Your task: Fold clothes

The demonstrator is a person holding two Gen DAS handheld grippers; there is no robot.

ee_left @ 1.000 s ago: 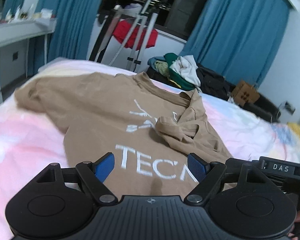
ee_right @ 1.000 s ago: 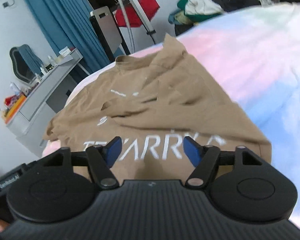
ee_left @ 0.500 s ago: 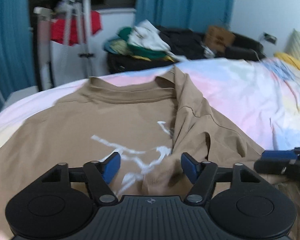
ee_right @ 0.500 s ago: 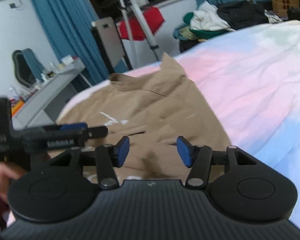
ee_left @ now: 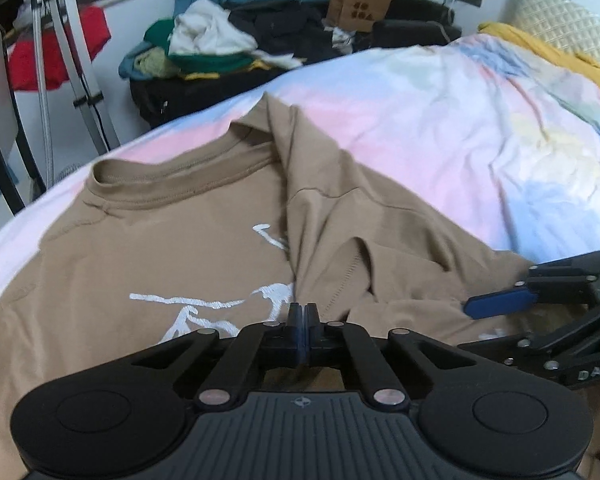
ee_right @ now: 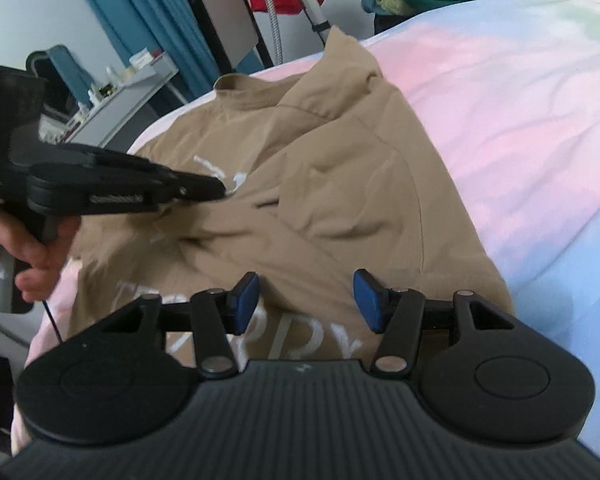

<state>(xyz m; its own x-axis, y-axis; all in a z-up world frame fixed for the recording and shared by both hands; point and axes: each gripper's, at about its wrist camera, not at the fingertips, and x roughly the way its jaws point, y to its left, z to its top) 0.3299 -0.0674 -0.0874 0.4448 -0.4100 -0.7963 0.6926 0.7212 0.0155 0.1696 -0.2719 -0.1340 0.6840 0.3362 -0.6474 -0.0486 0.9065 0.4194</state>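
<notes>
In the left wrist view we read "DAS" in pale letters on the black body of the right gripper [ee_left: 496,305] at the right edge. The tan T-shirt [ee_left: 148,248] lies front up on the bed [ee_left: 440,120], collar toward the far edge, with a white line drawing printed on the chest. Its sleeve is folded inward over the chest in a rumpled ridge. The left gripper [ee_left: 304,320] has its blue pads pressed together; we think they pinch the sleeve hem, but the fabric between them is hard to make out.

In the right wrist view we see large white letters across the lower front of the T-shirt, cut off by the gripper; only something like "RRY" is legible. The right gripper [ee_right: 306,300] hangs released just above that print, pads apart. The left gripper reaches in from the left, its tips on the sleeve fold, with small white lettering on its side too blurred to read.
</notes>
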